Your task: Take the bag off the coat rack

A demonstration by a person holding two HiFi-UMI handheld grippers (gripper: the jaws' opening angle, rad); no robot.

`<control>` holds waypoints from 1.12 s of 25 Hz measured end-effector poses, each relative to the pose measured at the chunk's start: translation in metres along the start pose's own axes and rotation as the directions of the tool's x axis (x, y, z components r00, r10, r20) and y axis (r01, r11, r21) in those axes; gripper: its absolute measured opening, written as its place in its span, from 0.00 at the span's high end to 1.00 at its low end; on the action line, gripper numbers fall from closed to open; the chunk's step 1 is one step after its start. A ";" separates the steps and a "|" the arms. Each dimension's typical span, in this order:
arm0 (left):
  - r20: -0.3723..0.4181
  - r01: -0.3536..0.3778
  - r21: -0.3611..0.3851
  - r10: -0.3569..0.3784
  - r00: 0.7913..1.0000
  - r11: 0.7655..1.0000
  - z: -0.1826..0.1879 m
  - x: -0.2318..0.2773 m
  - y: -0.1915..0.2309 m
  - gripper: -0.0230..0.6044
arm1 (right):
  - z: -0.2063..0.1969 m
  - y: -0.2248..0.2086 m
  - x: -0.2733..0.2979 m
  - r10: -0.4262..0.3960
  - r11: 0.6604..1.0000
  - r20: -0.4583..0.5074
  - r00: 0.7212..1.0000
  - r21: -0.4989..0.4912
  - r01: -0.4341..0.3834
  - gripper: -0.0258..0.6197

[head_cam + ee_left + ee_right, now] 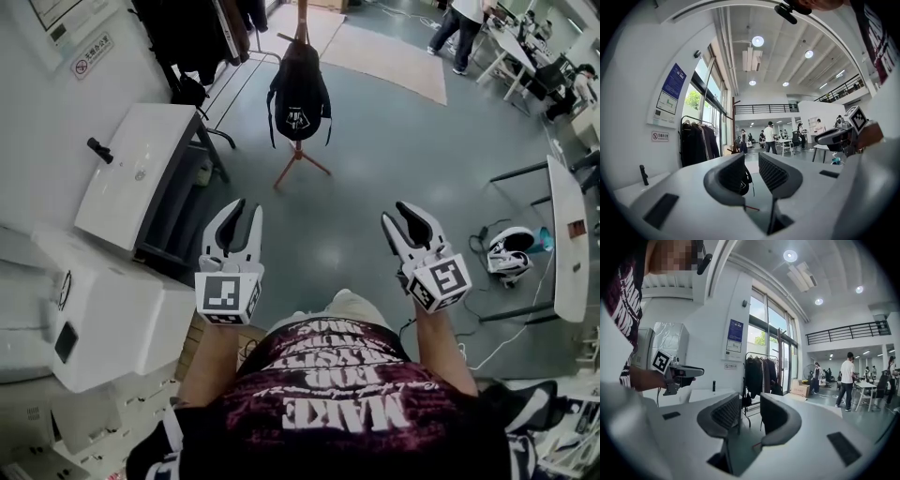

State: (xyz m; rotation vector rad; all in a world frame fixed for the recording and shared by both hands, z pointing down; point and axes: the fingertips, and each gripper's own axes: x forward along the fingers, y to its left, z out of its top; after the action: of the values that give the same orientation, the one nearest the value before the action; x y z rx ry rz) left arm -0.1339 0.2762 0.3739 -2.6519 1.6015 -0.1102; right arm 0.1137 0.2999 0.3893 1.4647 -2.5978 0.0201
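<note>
A black backpack (298,89) hangs upright on a wooden coat rack (298,161) that stands on the grey floor, well ahead of me. Both grippers are held at waist height, far short of it. My left gripper (246,210) is open with nothing between its jaws and points toward the rack. In the left gripper view the backpack (746,179) shows small in the gap of the left gripper (752,165), under the rack's pole (734,119). My right gripper (398,216) is open and empty too; in its own view the right gripper (750,405) faces a clothes rail.
White machines and a cabinet (141,169) line the left side. A rail of dark coats (197,37) stands left of the rack, also visible as the coat rail (759,373). A table (567,234), cables and a helmet-like object (511,251) sit right. People (459,28) stand far back.
</note>
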 end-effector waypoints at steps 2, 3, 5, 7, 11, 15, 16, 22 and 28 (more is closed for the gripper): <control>0.001 0.000 0.000 0.000 1.000 1.000 -0.002 0.001 0.002 0.83 | -0.002 -0.001 0.001 -0.004 1.000 -0.006 1.000 0.003 0.004 0.71; 0.004 -0.001 0.002 0.001 1.000 1.000 -0.002 0.002 0.003 0.81 | -0.003 -0.003 0.002 -0.005 1.000 -0.007 1.000 0.006 0.005 0.70; 0.016 -0.005 -0.001 0.005 1.000 1.000 0.000 0.005 0.005 0.76 | -0.005 -0.006 0.004 -0.006 1.000 -0.006 1.000 0.018 0.006 0.68; 0.031 -0.006 -0.009 0.006 1.000 1.000 0.002 0.010 0.007 0.73 | -0.008 -0.011 0.008 -0.006 1.000 -0.006 1.000 0.031 0.007 0.67; 0.042 0.031 -0.016 -0.031 0.999 0.999 0.002 0.026 0.003 0.72 | -0.010 -0.023 0.017 0.000 0.999 0.000 1.000 0.040 0.000 0.67; 0.099 0.068 0.009 -0.069 0.993 0.998 0.014 0.042 -0.001 0.73 | -0.006 -0.038 0.032 0.010 0.999 0.016 1.000 0.031 -0.011 0.66; 0.098 0.066 0.009 -0.066 0.993 0.998 0.014 0.048 0.000 0.73 | -0.005 -0.042 0.036 0.016 1.000 0.019 1.000 0.027 -0.017 0.66; 0.051 0.055 0.016 -0.055 0.997 0.998 0.011 0.088 0.012 0.73 | 0.003 -0.060 0.072 0.078 0.997 0.036 0.996 -0.001 -0.078 0.67; 0.029 0.046 0.012 -0.047 0.998 0.999 0.010 0.127 0.023 0.73 | 0.009 -0.083 0.113 0.122 0.992 0.039 0.992 -0.014 -0.122 0.68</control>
State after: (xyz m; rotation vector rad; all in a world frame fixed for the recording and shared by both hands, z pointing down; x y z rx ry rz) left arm -0.0943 0.1529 0.3672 -2.6698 1.5263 -0.0817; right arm 0.1262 0.1600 0.3915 1.3136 -2.7106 -0.0094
